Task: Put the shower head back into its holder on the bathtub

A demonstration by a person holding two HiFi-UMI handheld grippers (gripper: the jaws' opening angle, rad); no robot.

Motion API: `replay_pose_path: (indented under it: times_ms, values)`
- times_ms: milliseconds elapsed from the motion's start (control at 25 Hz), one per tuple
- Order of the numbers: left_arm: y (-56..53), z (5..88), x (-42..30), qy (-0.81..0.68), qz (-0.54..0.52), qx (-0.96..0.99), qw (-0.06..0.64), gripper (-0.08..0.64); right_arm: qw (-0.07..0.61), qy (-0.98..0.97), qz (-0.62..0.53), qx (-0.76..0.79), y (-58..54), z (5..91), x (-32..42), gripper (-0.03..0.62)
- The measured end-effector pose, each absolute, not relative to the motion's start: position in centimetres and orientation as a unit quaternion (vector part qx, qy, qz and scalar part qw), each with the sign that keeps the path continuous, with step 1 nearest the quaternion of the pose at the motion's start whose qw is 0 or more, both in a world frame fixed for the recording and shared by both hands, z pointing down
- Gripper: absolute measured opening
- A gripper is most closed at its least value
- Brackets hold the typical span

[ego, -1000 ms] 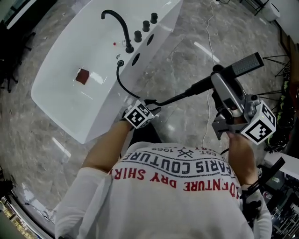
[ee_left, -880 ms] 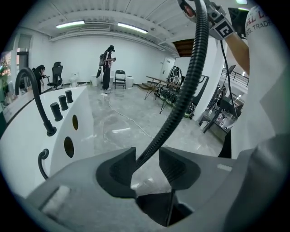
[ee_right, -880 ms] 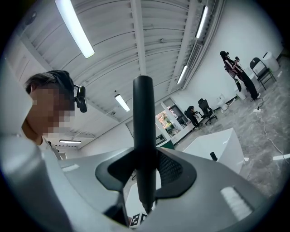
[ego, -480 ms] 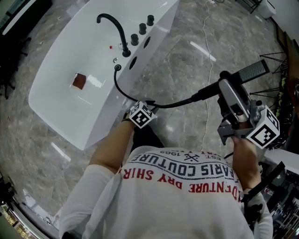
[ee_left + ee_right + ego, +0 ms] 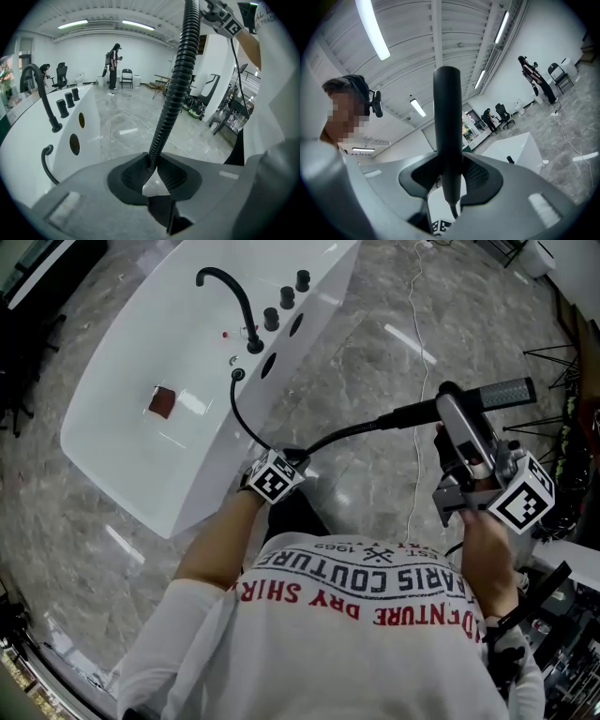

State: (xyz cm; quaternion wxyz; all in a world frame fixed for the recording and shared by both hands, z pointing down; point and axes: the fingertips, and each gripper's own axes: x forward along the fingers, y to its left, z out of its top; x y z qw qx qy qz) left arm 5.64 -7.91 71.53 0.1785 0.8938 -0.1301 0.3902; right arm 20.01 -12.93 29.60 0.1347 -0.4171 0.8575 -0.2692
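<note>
You hold the shower head (image 5: 502, 392) up over the floor (image 5: 375, 362), well apart from the tub (image 5: 141, 456). Its long axis lies roughly level, with the free end pointing to the right of the head view and the hose (image 5: 281, 442) end pointing back toward the tub. Your right tool (image 5: 448, 407) pinches it across the handle, jaws spread wide around the dark bar and pads pressed on both sides. Your left tool (image 5: 152, 171) angles downward, and its jaws have just been closing; the ribbed hose now runs up between the pads, which pinch it. The head view alone shows the whole hose, curving from the tub ledge beside the faucet (image 5: 230, 296) through the left tool to the shower head. The left gripper view adds the three knobs (image 5: 68, 101) and two oval holes (image 5: 77, 131) in the tub's side. The right gripper view looks up along the handle to the ceiling lights (image 5: 372, 30).
</note>
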Motion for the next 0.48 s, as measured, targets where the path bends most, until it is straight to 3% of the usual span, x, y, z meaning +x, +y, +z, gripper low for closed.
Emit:
replay_pose_path:
  times_ms: [160, 480]
  values:
    - [-7.9, 68.6, 4.4, -0.154, 0.351, 0.896, 0.223, 0.063, 0.126, 0.854, -0.260, -0.433, -12.8, 29.4, 20.4, 0.133]
    - [-8.8, 65.1, 1.1, -0.211, 0.311, 0.896, 0.237, 0.063, 0.121, 0.847, -0.251, -0.452, -12.5, 29.8, 20.8, 0.133]
